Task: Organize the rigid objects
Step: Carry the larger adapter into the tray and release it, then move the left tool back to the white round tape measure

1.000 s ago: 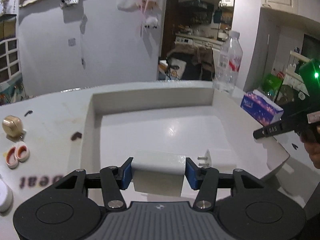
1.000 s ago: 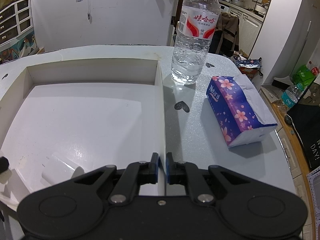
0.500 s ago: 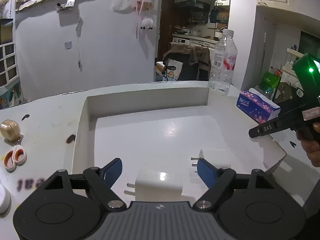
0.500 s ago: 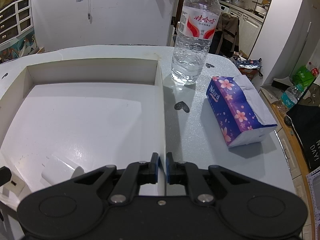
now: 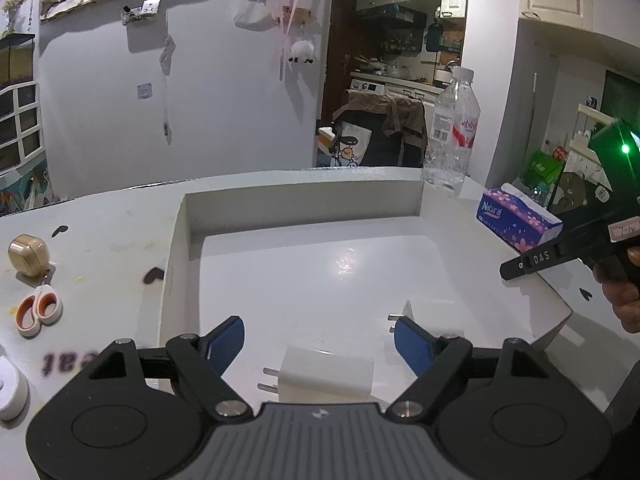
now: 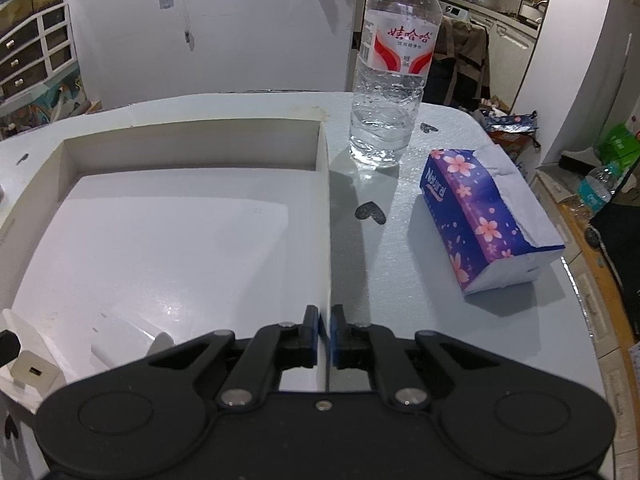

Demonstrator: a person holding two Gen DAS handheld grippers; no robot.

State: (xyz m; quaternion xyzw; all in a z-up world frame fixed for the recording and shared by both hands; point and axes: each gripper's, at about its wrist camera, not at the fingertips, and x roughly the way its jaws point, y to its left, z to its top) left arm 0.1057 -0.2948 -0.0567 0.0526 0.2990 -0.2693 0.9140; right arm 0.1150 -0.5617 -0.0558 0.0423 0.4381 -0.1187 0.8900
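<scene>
- The small white plastic plug-in charger (image 5: 328,376) lies on its side on the glossy floor of the shallow white rectangular tray (image 5: 304,200), at the near edge, its two metal prongs pointing left.
- A second white charger block (image 5: 424,310) rests just to its right, also inside the tray.
- The left hand-held gripper (image 5: 320,340) hangs over the first charger, tilted downward — its blue-padded jaws stand wide apart, touching nothing.
- The right hand-held gripper (image 6: 325,338) points steeply down at the tray's right wall, its jaws together with the thin wall edge showing between them; a hand (image 5: 624,292) grips its handle.
- On the pale, speckled bench (image 6: 400,280), right of the tray: a clear ribbed plastic water bottle (image 6: 394,72) standing upright, and a purple flowered soft tissue pack (image 6: 484,216).
- Left of the tray: small orange-handled scissors (image 5: 38,310) and a rounded gold box (image 5: 28,254).
- Behind — a white wall and a kitchen doorway.
</scene>
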